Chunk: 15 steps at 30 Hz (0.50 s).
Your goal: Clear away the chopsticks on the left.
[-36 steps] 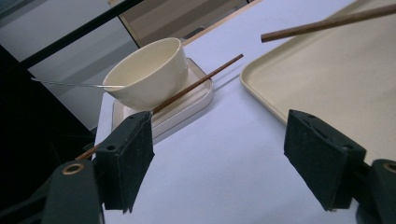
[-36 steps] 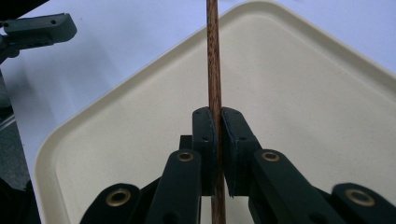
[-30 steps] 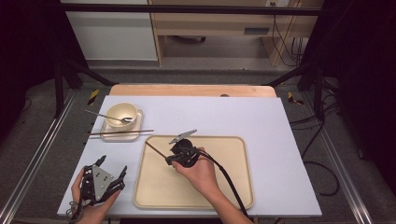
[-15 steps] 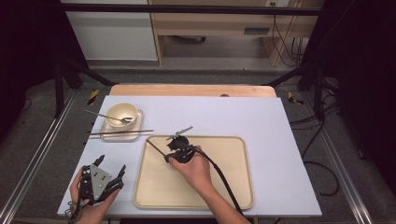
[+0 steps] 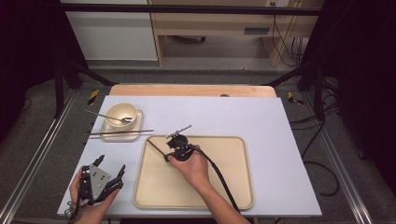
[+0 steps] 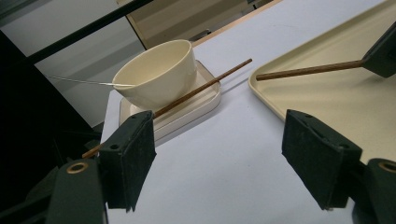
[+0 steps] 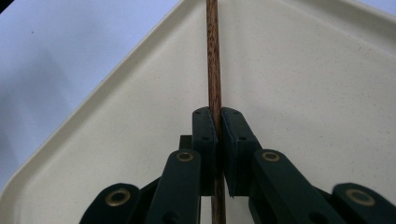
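Lower left of the high view: the left gripper [image 5: 111, 176], held in a hand [image 5: 86, 205] on the white table [image 5: 289, 140], with its jaws spread wide and nothing between them; the left gripper view shows the two black pads [image 6: 130, 156] well apart over bare table. Lower centre of the high view: the right hand [image 5: 192, 167] rests over the beige tray [image 5: 233, 186] and carries the right gripper [image 5: 164, 157], its black cable [image 5: 219, 177] trailing toward the bottom edge. In the right gripper view the jaws are closed tight on a dark wooden chopstick [image 7: 213, 70], which runs straight up the middle of the frame toward the tray's corner; in the high view that chopstick [image 5: 155, 147] slants toward the tray's upper left corner. Farther up and to the left, a second chopstick [image 5: 120, 132] lies across the front edge of a small square cream plate [image 5: 108, 133]. On that plate stands a cream bowl [image 5: 122, 113] with a metal spoon [image 5: 105, 115] resting in it, handle pointing left. At the table's far edge, a strip of bare wood [image 5: 191, 90] shows.
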Tool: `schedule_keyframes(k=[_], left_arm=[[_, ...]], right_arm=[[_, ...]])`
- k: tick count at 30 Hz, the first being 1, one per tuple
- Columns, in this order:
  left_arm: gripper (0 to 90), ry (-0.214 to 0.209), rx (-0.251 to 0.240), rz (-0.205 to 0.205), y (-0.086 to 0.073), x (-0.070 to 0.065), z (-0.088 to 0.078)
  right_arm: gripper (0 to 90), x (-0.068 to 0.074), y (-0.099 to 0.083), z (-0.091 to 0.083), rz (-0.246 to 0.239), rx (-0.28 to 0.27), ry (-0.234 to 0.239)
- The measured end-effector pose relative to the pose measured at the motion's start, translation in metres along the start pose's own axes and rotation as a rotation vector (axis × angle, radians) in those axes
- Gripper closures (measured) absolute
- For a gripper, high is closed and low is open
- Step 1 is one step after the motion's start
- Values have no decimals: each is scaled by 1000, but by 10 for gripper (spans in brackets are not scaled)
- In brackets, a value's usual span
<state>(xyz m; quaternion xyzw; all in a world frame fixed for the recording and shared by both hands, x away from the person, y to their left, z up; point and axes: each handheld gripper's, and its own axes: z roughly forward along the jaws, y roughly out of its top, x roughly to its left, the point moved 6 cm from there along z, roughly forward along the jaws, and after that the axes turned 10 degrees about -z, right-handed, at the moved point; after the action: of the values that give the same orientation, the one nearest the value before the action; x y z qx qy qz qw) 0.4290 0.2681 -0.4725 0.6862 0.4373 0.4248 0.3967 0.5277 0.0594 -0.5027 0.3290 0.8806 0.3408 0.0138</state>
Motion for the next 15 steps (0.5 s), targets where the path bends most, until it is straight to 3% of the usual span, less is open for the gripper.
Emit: schedule_keyframes(k=[10, 14, 15], left_arm=[[260, -2, -3, -2, 0, 0, 0], [261, 1, -6, -5, 1, 0, -1], [261, 2, -8, -6, 1, 1, -1]], right_arm=[[810, 2, 2, 1, -20, -12, -7], [860, 3, 3, -7, -46, -35, -18], [876, 4, 3, -9, -34, -35, -21]])
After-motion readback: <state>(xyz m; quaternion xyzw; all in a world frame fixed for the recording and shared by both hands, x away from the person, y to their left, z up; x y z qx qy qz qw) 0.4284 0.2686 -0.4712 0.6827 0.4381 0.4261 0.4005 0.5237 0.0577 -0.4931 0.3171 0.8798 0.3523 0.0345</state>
